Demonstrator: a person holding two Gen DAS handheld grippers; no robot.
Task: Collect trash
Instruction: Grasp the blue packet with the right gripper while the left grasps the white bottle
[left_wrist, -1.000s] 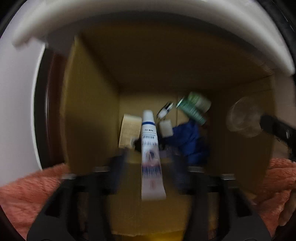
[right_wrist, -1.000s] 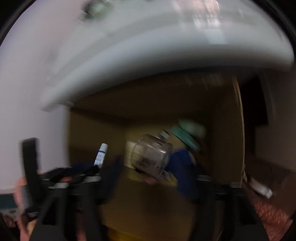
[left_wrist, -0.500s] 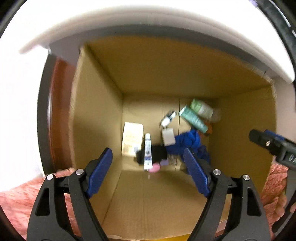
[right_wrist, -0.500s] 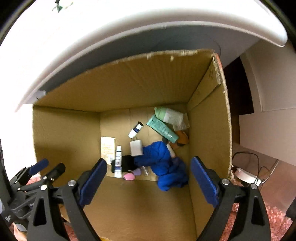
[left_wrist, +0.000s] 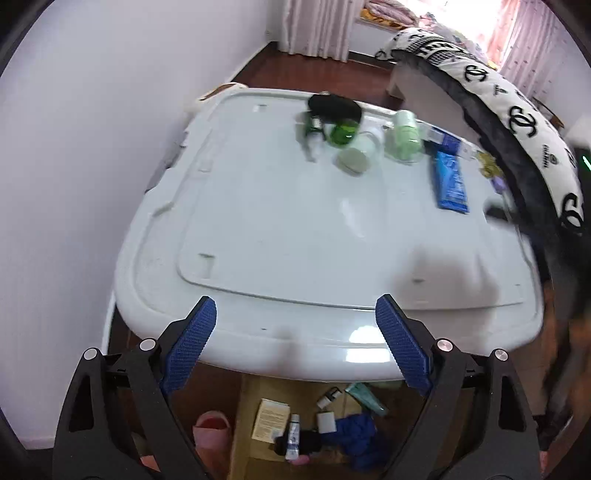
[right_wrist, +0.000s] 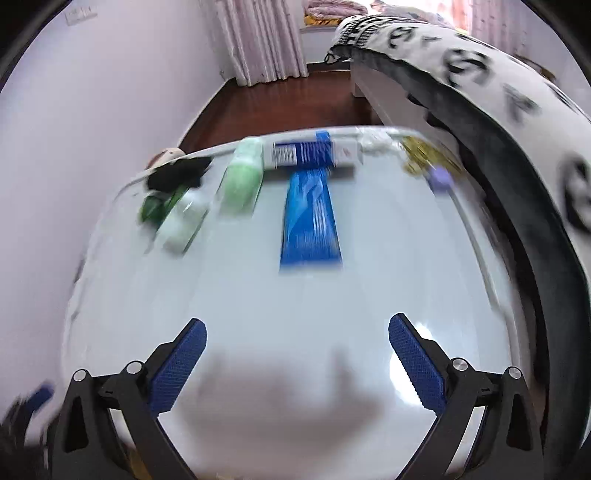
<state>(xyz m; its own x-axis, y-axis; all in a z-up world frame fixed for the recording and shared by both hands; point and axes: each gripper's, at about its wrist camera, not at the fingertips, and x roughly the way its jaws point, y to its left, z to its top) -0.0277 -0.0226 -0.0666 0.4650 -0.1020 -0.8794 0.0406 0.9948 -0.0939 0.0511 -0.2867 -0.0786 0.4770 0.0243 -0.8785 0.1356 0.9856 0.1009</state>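
My left gripper (left_wrist: 295, 306) hangs over the near edge of a white plastic top (left_wrist: 295, 229), jaws opening, nothing between them. Below that edge a cardboard box (left_wrist: 247, 424) holds a white tube (left_wrist: 293, 435), a blue cloth (left_wrist: 360, 432) and other trash. My right gripper (right_wrist: 297, 325) is above the same white top (right_wrist: 295, 295), jaws opening and empty. At the far end lie a blue packet (right_wrist: 310, 218), a pale green bottle (right_wrist: 240, 181), a blue-and-white tube (right_wrist: 314, 153), a dark green bottle (left_wrist: 343, 133) and a black item (left_wrist: 334, 107).
A bed with a black-and-white patterned blanket (left_wrist: 517, 122) runs along the right side of the top. A white wall (left_wrist: 74, 147) stands on the left. A pink slipper (left_wrist: 212, 432) lies on the floor beside the box. Small gold and purple bits (right_wrist: 432, 166) sit at the far right corner.
Both grippers rose out of the cardboard box and tilted up toward the white top. The white tube between my left fingers a second ago now lies in the box. Both jaws widened.
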